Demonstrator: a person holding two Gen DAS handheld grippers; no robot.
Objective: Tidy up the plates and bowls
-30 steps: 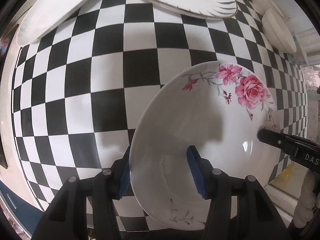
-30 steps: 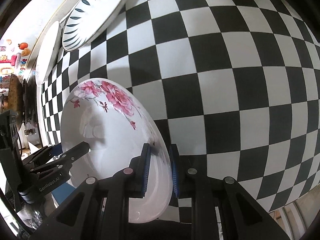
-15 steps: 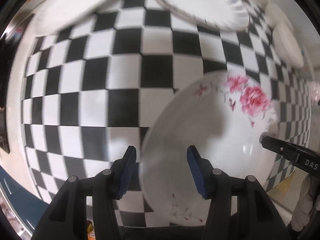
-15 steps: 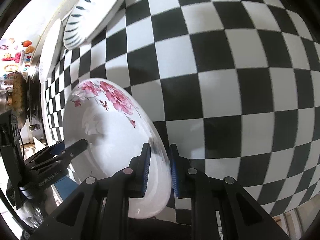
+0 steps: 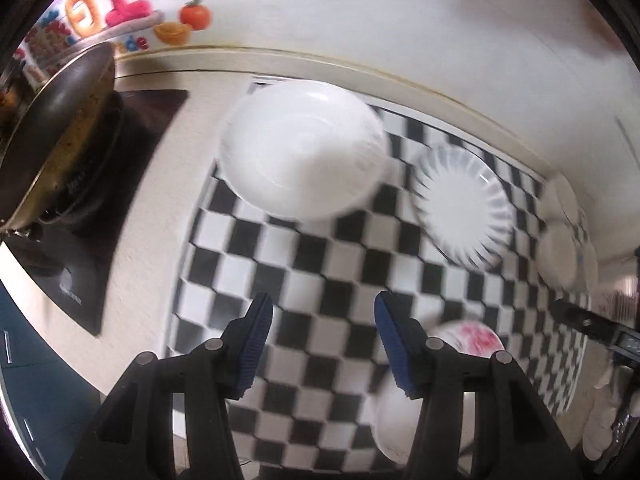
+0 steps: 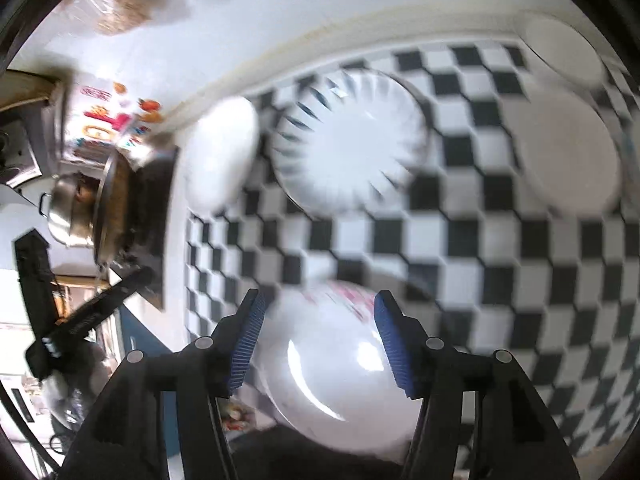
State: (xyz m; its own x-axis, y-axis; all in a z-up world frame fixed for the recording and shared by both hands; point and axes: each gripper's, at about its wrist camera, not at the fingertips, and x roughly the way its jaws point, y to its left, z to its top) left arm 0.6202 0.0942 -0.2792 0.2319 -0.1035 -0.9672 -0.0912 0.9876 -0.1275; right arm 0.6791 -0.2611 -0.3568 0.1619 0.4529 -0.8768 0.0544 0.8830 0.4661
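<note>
The rose-patterned bowl (image 6: 332, 368) rests on the black-and-white checkered cloth (image 5: 320, 264) near its front edge. In the right wrist view it shows below and between the fingers of my right gripper (image 6: 320, 312). That gripper's jaws are opening and its pads stay off the bowl. My left gripper (image 5: 324, 320) hangs open above the cloth with nothing between its fingers. From there the rose bowl (image 5: 468, 340) shows at lower right, partly behind a finger. A plain white plate (image 5: 304, 152) and a ribbed plate (image 5: 464, 204) with dark-tipped edge lie at the cloth's far side.
Smaller white plates (image 5: 560, 252) sit along the cloth's right end. A dark frying pan (image 5: 60, 140) stands on a black hob (image 5: 92, 240) left of the cloth, with a steel pot (image 6: 68, 216) beyond. A white wall with colourful stickers (image 5: 120, 12) runs behind the counter.
Both grippers have risen well away from the rose bowl. The right gripper let go of its rim and opened. The bowl stays on the cloth.
</note>
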